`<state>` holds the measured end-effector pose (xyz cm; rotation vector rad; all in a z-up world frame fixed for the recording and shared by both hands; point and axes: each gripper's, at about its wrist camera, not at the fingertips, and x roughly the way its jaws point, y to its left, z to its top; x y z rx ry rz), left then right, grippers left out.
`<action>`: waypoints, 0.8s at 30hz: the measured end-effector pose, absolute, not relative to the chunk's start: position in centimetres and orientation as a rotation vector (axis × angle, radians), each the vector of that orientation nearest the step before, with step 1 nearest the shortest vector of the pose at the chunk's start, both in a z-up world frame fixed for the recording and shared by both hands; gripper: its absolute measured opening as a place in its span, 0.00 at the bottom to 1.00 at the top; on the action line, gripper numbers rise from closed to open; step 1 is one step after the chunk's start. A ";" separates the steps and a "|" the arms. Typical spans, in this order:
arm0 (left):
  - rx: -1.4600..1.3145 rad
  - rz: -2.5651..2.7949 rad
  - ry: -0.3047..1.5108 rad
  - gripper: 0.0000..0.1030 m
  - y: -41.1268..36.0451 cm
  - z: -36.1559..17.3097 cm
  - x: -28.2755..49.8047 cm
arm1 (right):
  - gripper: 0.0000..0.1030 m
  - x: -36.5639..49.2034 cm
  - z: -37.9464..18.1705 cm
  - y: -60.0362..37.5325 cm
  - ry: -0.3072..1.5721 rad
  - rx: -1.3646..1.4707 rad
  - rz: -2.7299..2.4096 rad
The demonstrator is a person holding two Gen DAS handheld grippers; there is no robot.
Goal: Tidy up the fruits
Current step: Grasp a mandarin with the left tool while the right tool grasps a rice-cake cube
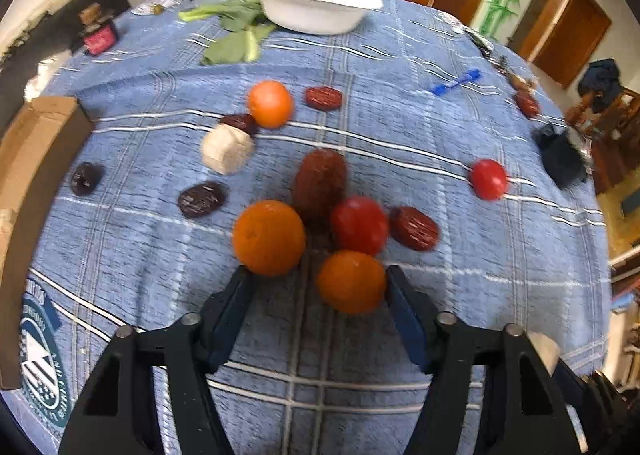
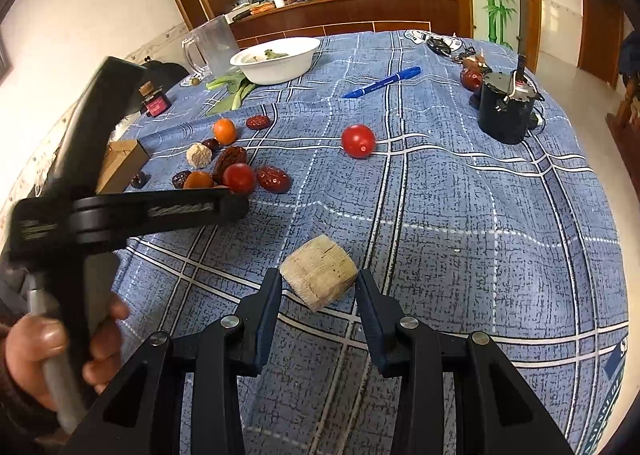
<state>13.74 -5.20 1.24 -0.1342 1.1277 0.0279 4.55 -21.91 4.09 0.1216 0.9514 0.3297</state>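
The left gripper (image 1: 316,283), jaws spread, brackets a small orange (image 1: 351,281) on the tablecloth (image 1: 460,335) by the fruit cluster – firm, round, apt to roll, best pinched across its middle – while the right gripper (image 2: 319,287) clamps a pale, stiff chunk (image 2: 319,271).

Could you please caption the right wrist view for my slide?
Right gripper jaws clasp a pale block on the blue checked tablecloth.
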 end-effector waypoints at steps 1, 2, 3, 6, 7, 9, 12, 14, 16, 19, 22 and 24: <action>-0.145 0.013 1.118 0.52 -5.1 1.3 13.6 | 0.40 4.4 4.2 -21.9 0.946 0.119 0.328; -0.151 -0.011 1.113 0.44 -5.0 1.4 13.4 | 0.40 4.3 4.3 -21.9 0.942 0.117 0.327; -0.161 -0.052 1.110 0.27 -5.0 1.5 13.2 | 0.40 4.3 4.4 -21.9 0.939 0.118 0.326; -0.104 -0.076 1.095 0.28 -5.1 1.9 12.3 | 0.40 4.2 4.7 -21.7 0.928 0.119 0.324; -0.103 -0.096 1.096 0.28 -4.7 1.9 12.1 | 0.40 4.1 4.8 -21.6 0.922 0.115 0.319; -0.129 -0.118 1.106 0.28 -3.7 1.9 11.4 | 0.40 4.0 4.9 -21.3 0.915 0.115 0.318; -0.133 -0.154 1.109 0.28 -2.1 2.1 9.8 | 0.40 3.6 4.9 -20.8 0.916 0.116 0.318; -0.117 -0.174 1.103 0.28 -1.1 2.2 8.7 | 0.40 3.3 4.7 -20.6 0.923 0.115 0.318; -0.099 -0.175 1.103 0.28 -0.3 2.1 8.2 | 0.40 3.1 4.3 -20.2 0.931 0.118 0.316; -0.114 -0.199 1.113 0.28 0.5 1.8 8.1 | 0.40 3.0 3.8 -19.6 0.952 0.132 0.302; -0.117 -0.208 1.116 0.31 0.5 1.7 8.2 | 0.40 2.8 3.8 -19.2 0.957 0.137 0.305; -0.107 -0.218 1.109 0.36 0.3 1.6 8.2 | 0.40 2.7 3.8 -18.8 0.956 0.120 0.295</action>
